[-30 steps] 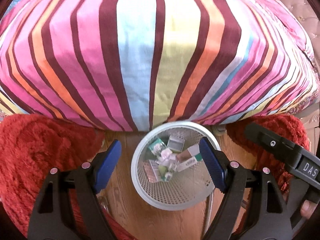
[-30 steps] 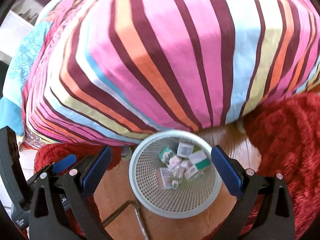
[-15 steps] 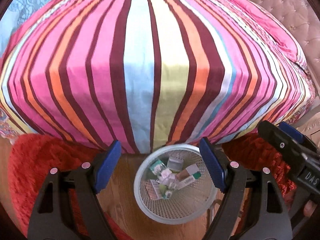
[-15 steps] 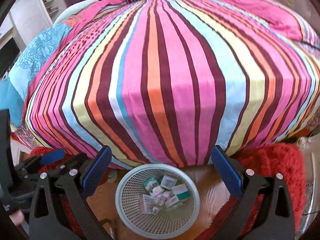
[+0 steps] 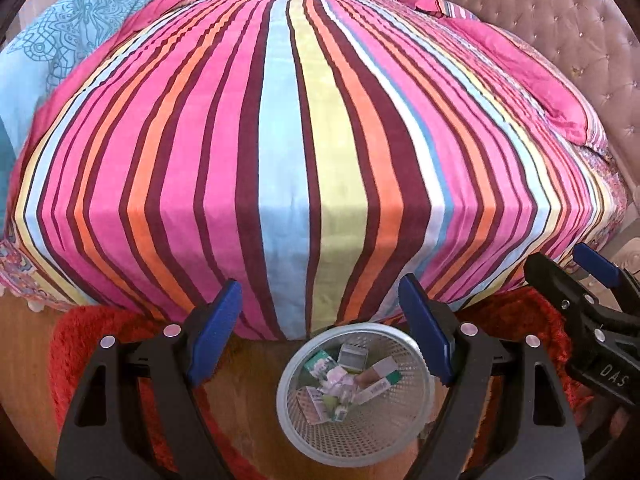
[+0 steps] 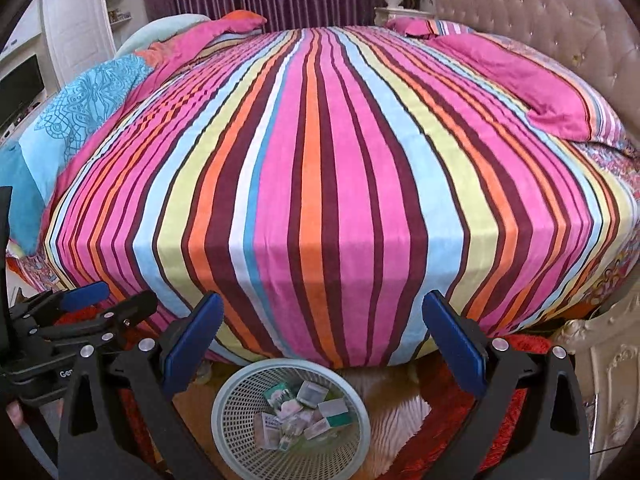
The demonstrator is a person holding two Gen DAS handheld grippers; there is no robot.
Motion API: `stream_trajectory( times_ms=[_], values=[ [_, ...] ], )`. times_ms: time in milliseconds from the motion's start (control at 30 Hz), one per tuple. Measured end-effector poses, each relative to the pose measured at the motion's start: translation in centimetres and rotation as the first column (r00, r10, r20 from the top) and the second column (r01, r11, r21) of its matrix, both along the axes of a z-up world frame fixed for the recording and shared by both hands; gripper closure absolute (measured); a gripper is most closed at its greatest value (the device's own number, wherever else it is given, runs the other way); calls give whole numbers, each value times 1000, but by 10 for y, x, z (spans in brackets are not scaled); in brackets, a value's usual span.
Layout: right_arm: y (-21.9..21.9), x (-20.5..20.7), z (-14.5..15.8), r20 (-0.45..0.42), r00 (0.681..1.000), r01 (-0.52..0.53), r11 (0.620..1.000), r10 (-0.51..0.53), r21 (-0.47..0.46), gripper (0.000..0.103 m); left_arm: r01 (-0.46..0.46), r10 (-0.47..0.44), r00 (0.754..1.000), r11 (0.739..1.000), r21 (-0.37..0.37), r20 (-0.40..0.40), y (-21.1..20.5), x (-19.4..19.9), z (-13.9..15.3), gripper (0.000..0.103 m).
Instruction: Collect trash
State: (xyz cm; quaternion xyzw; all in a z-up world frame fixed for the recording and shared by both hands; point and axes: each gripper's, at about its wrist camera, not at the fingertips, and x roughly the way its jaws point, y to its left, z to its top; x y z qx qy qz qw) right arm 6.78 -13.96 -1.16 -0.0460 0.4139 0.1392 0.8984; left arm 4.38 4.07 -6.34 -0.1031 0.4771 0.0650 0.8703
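A white mesh waste basket (image 5: 416,436) stands on the wooden floor at the foot of the bed; it also shows in the right wrist view (image 6: 232,428). Several small boxes and wrappers (image 5: 344,384) lie inside it, also seen from the right wrist (image 6: 304,412). My left gripper (image 5: 320,336) is open and empty, high above the basket. My right gripper (image 6: 320,348) is open and empty, also above the basket. Each gripper shows at the edge of the other's view: the right one (image 5: 576,276), the left one (image 6: 116,300).
A bed with a striped cover (image 5: 312,140) fills both views. Pink pillows (image 6: 536,80) and a blue pillow (image 6: 84,104) lie on it. A tufted headboard (image 6: 540,4) stands at right. Red rugs (image 5: 96,336) flank the basket. A carved nightstand (image 6: 612,372) is at the right.
Both grippers have risen and tilted up away from the basket. The basket now sits lower and smaller in both views, and the bed top has come into sight.
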Motion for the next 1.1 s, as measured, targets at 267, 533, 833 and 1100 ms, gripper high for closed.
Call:
stream_trajectory(
  times_ms=[267,533,833,1100],
  values=[
    [0,3,22,35,999,14,1000,-14,-8,8,6,-6,999,1000,1,45,0,3,19,25],
    [7,7,41,61,998,0,1000,-1,5,8,27,-29,996,999,26,83,-5,11,43,25],
    [13,15,59,100,995,6,1000,-8,20,8,20,-23,993,1000,24,114,-3,20,60,25],
    [15,22,71,122,992,18,999,-22,32,8,10,-16,988,999,43,152,3,30,75,25]
  ],
)
